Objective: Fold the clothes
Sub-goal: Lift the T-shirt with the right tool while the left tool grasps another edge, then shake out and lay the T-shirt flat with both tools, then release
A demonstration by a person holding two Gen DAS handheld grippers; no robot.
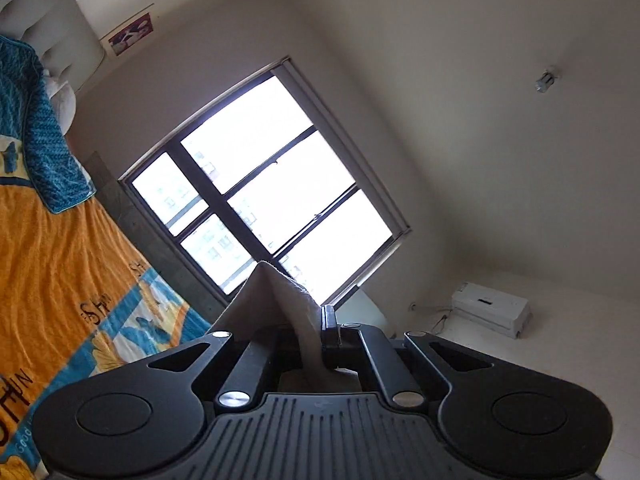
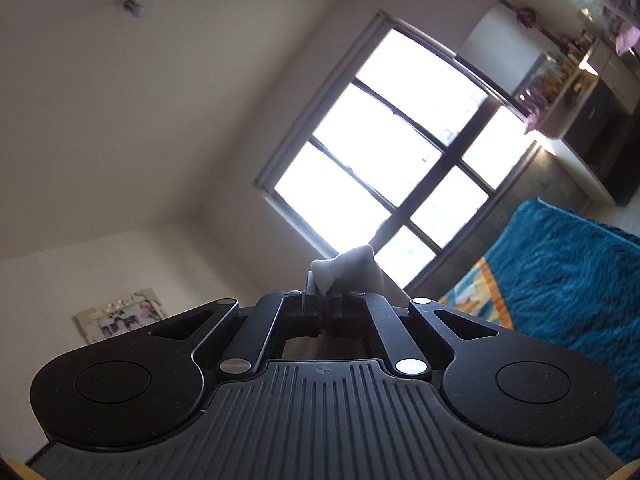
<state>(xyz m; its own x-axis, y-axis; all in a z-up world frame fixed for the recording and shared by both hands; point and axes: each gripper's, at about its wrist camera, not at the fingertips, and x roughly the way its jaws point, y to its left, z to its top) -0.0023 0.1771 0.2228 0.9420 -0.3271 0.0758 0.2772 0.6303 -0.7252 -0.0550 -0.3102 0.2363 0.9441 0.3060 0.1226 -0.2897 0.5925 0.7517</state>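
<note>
Both grippers are lifted and tilted up toward the window and ceiling. My left gripper [image 1: 316, 320] is shut on a fold of pale grey-white garment [image 1: 266, 300] that sticks up between its fingers. My right gripper [image 2: 323, 296] is shut on another corner of the same pale garment [image 2: 348, 266], bunched above the fingertips. The rest of the garment hangs below and is hidden by the gripper bodies.
A bed with an orange and blue blanket [image 1: 60, 264] lies at the left, also in the right wrist view [image 2: 568, 264]. A large bright window [image 1: 260, 184] is ahead. An air conditioner [image 1: 492, 314] hangs on the wall. Shelves [image 2: 568, 92] stand at the right.
</note>
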